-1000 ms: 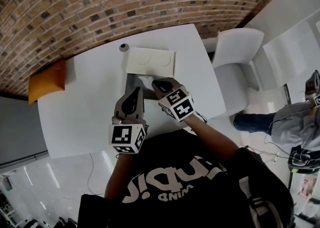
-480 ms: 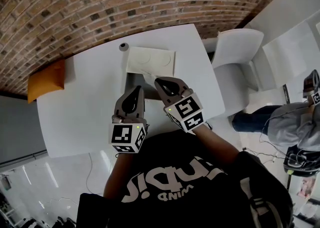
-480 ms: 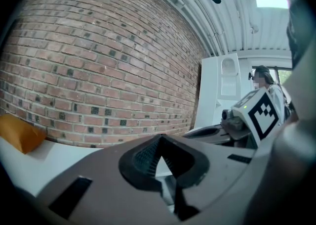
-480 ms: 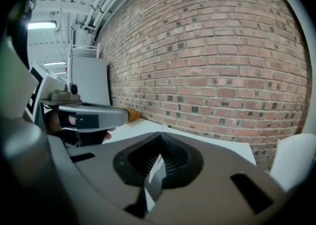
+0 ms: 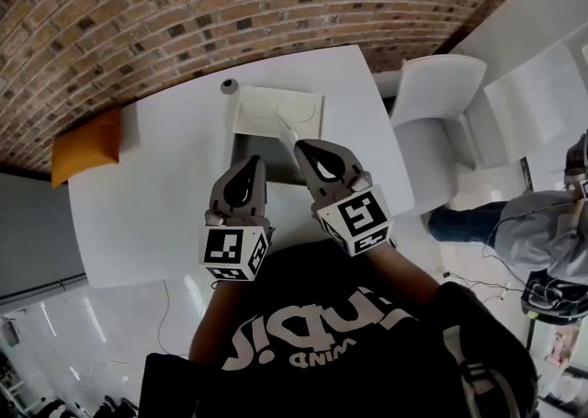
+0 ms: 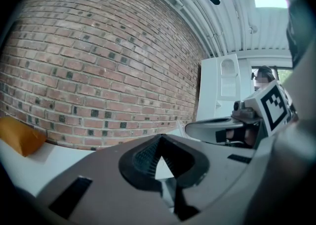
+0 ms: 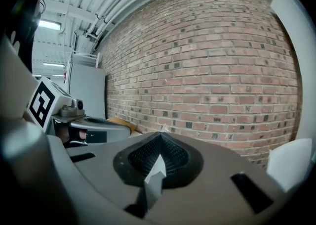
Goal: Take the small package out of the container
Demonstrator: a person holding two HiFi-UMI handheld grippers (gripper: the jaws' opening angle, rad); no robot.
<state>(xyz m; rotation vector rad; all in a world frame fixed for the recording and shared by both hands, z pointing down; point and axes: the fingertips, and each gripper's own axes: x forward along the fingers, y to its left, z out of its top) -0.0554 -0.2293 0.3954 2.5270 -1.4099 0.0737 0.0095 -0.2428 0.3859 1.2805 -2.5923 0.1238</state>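
Observation:
A white container (image 5: 246,146) with its lid (image 5: 276,110) folded back stands on the white table (image 5: 165,186) below the brick wall. My right gripper (image 5: 299,146) hangs above the container's right part, shut on a small thin white package (image 5: 287,134) that sticks out past its tips. In the right gripper view the package (image 7: 155,175) shows as a pale sliver pinched between the ribbed pads. My left gripper (image 5: 254,164) is at the container's near left edge; in the left gripper view its jaws (image 6: 160,162) are closed on a white edge, seemingly the container's wall.
An orange cushion (image 5: 87,149) lies at the table's far left and a small dark round thing (image 5: 227,85) sits beside the lid. A white chair (image 5: 434,87) stands right of the table. Another person (image 5: 542,223) is at the far right.
My right gripper has risen out of the container with the package and tilted up towards level. The left gripper and the container have stayed put.

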